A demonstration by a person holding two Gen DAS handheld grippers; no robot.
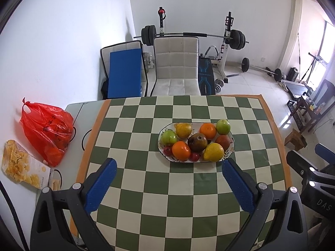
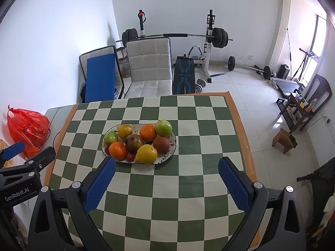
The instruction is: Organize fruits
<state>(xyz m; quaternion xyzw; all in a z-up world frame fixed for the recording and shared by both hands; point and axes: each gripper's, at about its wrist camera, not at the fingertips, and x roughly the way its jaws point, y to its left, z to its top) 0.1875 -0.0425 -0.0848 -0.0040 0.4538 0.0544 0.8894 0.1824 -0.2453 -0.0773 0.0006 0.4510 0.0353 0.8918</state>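
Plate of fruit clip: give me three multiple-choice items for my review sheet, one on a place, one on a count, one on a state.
1. Where does the plate sit?
A. on the checkered cloth
B. on the white chair
C. on the floor

2. How many oranges lie on the plate?
A. none
B. two
C. five

3. How does the left gripper stand?
A. shut on a lemon
B. shut on the red bag
C. open, holding nothing

Key: 1 A, since the checkered cloth shows all round the plate's rim. 2 B, one near orange and one far orange. 3 C, its jaws stand wide apart over bare cloth short of the plate; the right gripper stands the same.
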